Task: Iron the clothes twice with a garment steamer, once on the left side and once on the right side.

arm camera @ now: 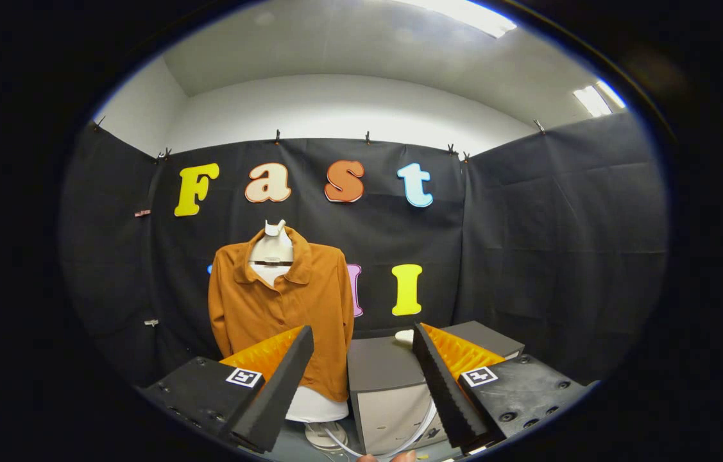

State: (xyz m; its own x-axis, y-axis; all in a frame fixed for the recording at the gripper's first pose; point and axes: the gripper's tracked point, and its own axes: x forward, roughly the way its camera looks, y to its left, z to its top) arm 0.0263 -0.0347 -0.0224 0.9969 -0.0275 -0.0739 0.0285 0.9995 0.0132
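Observation:
An orange-brown collared shirt (284, 301) hangs on a white mannequin torso (273, 251) ahead of and above my left finger. My gripper (361, 343) is open, fingers wide apart with nothing between them. A small white object, possibly the steamer (405, 335), lies on top of a grey box (387, 369) just beyond the right finger; it is mostly hidden. A white cord (416, 436) loops down in front of the box, between the fingers.
The mannequin stands on a white round base (321, 433). A second grey box (486, 340) sits behind the right finger. Fingertips of a person's hand (393, 457) peek in below the cord. Black cloth walls close the booth on three sides.

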